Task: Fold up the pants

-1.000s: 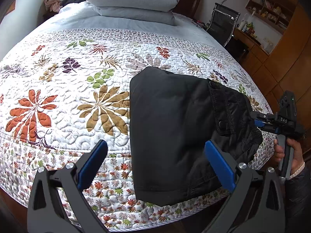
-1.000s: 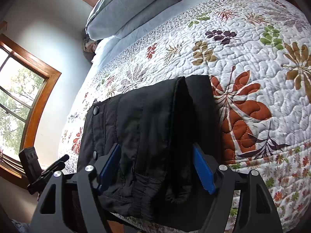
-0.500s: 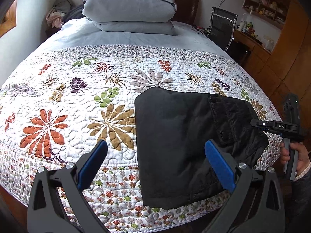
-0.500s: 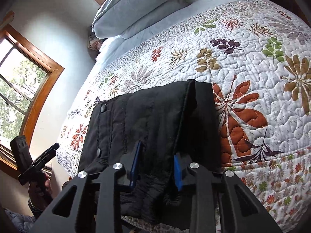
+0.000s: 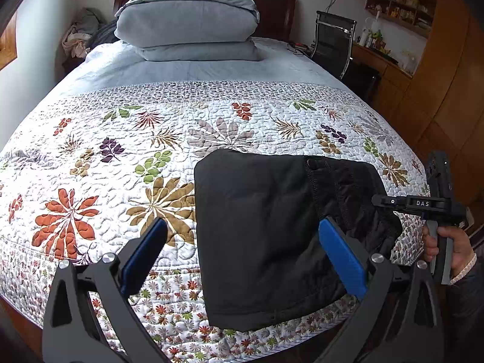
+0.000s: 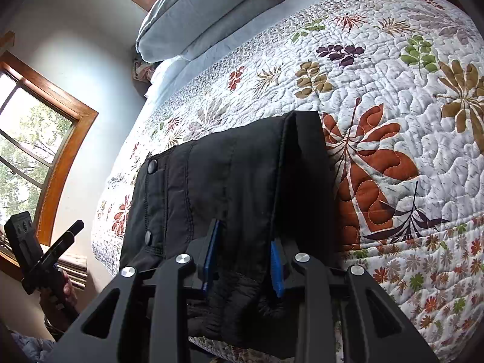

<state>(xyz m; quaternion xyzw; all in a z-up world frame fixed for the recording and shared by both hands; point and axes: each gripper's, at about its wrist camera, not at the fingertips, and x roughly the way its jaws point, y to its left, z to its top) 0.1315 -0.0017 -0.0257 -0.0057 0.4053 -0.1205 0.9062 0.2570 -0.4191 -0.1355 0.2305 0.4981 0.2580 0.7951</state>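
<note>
The right gripper (image 6: 243,257), nearest in its own wrist view, is noted to have closed: a second ago its blue pads stood wide apart over the cloth, half a second ago they had narrowed, and now a thick bunch of the black pants (image 6: 230,187) at the near, gathered edge is seen between them. The jaws are not fully together; the gap appears to be filled by the padded fabric, so a grip on the pants is judged to have been taken.

The left gripper (image 5: 242,260) is recorded as wide open and holding nothing. It has been drawn back from the bed over the same second, with more of the quilt (image 5: 121,139) now in view. Its right pad overlaps the pants in the picture; contact cannot be confirmed.

The pants (image 5: 257,236) lie folded into a compact block at the foot edge of the quilt, part hanging over the edge, the snap-buttoned edge toward the right gripper.

Beyond, the stacked pillows (image 5: 187,27) and an office chair (image 5: 332,36) are noted at the head of the bed.

It is judged that folding is well advanced, and that the fresh grip prepares a final fold or a lift.
</note>
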